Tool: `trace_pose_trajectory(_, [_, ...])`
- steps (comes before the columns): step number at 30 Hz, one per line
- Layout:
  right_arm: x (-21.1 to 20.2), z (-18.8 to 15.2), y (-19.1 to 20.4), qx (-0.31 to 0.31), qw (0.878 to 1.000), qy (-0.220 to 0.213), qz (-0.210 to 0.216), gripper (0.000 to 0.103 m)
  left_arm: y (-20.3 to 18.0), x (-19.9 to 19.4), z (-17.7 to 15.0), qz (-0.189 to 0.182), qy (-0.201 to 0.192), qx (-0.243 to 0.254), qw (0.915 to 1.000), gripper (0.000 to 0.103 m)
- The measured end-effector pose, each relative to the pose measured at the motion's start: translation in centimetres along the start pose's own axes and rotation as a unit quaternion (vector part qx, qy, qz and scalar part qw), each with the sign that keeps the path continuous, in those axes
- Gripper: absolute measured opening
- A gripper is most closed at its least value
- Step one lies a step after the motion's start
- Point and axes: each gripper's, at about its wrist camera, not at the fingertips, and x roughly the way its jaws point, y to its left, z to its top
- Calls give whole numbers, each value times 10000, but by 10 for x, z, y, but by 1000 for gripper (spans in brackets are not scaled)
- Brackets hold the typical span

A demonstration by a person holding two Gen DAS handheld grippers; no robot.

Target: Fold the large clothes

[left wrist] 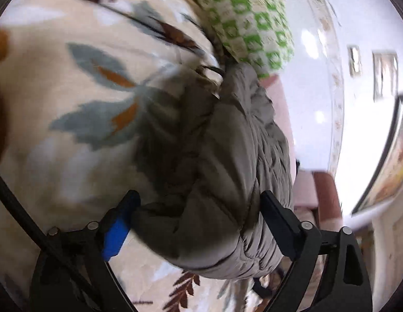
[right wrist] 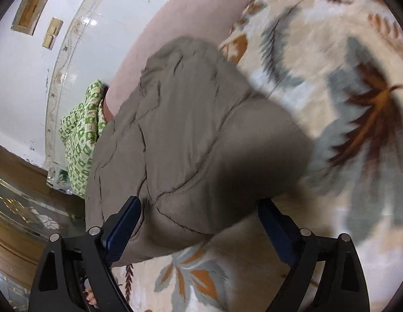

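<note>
Grey quilted puffer jacket (left wrist: 227, 156) lies bunched on leaf-patterned bedspread (left wrist: 58, 91), left hand-held gripper (left wrist: 198, 208) and right hand-held gripper (right wrist: 198, 215) both spread wide astride it, gripping nothing, seemingly lining up the next fold.

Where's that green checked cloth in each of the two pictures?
Left wrist view: green cloth at the top centre, above the grey jacket.
Right wrist view: green cloth at the left middle, beside the grey jacket.
Shared landmark: the leaf-print blanket under the jacket.
</note>
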Motion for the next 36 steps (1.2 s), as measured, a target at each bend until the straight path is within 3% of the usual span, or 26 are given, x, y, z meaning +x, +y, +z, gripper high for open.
trace_pose_trajectory(4, [30, 7, -10, 398, 9986, 64, 355, 103, -15, 20, 6, 0, 157, 313, 9994, 99])
trace_pose_trajectory(6, [36, 13, -9, 499, 9979, -62, 396, 103, -25, 29, 3, 408, 143, 412, 9982, 99])
trace_pose_trajectory(7, [39, 14, -8, 502, 9980, -82, 380, 99, -30, 32, 0, 590, 142, 531, 9967, 97])
trace_pose_trajectory(8, [40, 15, -8, 477, 9983, -103, 323, 83, -35, 34, -3, 742, 170, 626, 9951, 80])
trace_pose_trajectory(11, [31, 17, -3, 376, 9985, -96, 391, 54, -53, 22, -6, 774, 235, 769, 9938, 49])
trace_pose_trajectory(14, [15, 17, 14, 40, 9991, -197, 387, 44, -71, 11, -15, 971, 172, 1032, 9898, 44])
trace_pose_trajectory(19, [-16, 2, 18, -6, 9992, -109, 381, 42, -79, -16, -41, 1201, 228, 1052, 9869, 44])
trace_pose_trajectory(21, [-25, -7, 15, 43, 9994, -24, 338, 43, -85, -22, -47, 1395, 133, 1085, 9842, 49])
trace_pose_trajectory(23, [-29, -13, 11, 68, 9998, 2, 213, 57, -89, -27, -52, 1644, 30, 1238, 9786, 60])
trace_pose_trajectory(26, [-36, -17, 2, 336, 9994, 53, 84, 65, -84, -39, -53, 1540, 46, 1053, 9824, 64])
trace_pose_trajectory(29, [-64, -28, -7, 457, 9988, -156, 28, 69, -84, -62, -53, 1762, -322, 1046, 9783, 71])
trace_pose_trajectory(31, [-90, -39, -10, 442, 9980, -434, -111, 69, -89, -82, -53, 2161, -761, 1213, 9658, 72])
trace_pose_trajectory(33, [-118, -48, -2, 172, 9944, -897, -526, 70, -96, -100, -56, 2410, -1218, 1309, 9539, 72])
trace_pose_trajectory(36, [-134, -57, 32, -534, 9883, -1266, -661, 70, -108, -92, -61, 2236, -1192, 1556, 9547, 75])
